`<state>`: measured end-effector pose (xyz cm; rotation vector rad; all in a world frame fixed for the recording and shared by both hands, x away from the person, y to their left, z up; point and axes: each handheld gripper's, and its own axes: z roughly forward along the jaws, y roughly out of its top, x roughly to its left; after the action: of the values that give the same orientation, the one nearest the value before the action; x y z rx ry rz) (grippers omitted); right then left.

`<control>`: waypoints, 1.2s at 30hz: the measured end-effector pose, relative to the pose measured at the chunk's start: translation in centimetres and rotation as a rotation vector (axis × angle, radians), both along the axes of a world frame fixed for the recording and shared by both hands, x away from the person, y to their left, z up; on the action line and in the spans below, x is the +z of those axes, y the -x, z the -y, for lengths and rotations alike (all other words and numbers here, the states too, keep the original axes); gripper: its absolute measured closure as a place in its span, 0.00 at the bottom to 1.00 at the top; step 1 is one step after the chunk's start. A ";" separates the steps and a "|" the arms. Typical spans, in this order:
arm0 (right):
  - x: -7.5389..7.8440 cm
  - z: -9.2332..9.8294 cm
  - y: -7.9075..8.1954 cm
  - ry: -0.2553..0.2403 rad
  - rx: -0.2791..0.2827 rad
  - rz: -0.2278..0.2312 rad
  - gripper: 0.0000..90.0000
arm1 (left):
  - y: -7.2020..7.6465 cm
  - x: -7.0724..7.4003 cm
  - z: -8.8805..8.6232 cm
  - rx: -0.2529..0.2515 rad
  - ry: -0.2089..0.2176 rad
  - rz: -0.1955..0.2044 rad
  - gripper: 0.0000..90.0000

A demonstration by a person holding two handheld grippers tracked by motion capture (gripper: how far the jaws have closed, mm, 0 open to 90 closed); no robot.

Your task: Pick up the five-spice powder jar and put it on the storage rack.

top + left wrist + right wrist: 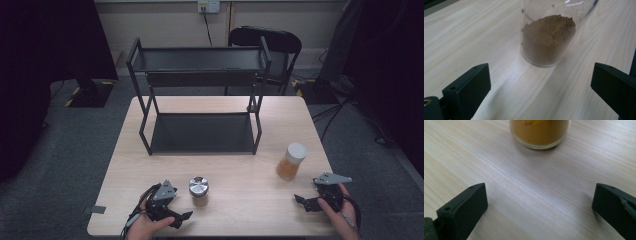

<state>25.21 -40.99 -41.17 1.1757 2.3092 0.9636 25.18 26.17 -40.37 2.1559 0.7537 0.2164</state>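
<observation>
A glass jar of dark brown powder [199, 192] with a silver lid stands near the table's front, just right of my left gripper [179, 204]. In the left gripper view the brown jar [547, 40] sits a short way ahead of my left gripper [540, 75], whose jaws stand wide apart with bare wood between them. A jar of orange-yellow powder [291, 162] with a white lid stands at the right. My right gripper [306, 194] rests open just in front of it. The orange jar's base [539, 133] lies ahead of the right gripper [540, 195], apart from it.
A black two-tier metal rack [200, 100] stands across the back half of the wooden table [240, 165]. A black chair [267, 42] sits behind the table. A strip of grey tape [96, 209] hangs at the front left edge.
</observation>
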 end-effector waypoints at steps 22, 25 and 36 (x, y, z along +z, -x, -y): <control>0.0 0.0 0.0 0.000 0.000 -0.001 0.00 | -1.5 -0.9 2.6 0.012 0.039 0.002 0.03; 0.0 0.0 0.0 0.000 0.000 -0.001 0.00 | -1.6 -1.0 3.1 0.012 0.035 0.006 0.03; 0.0 0.0 0.0 0.000 0.000 -0.001 0.00 | -1.5 -1.2 4.3 0.023 0.033 0.013 0.18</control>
<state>25.23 -40.97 -41.16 1.1761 2.3100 0.9633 26.73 21.86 -41.61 2.1134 0.7699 0.2278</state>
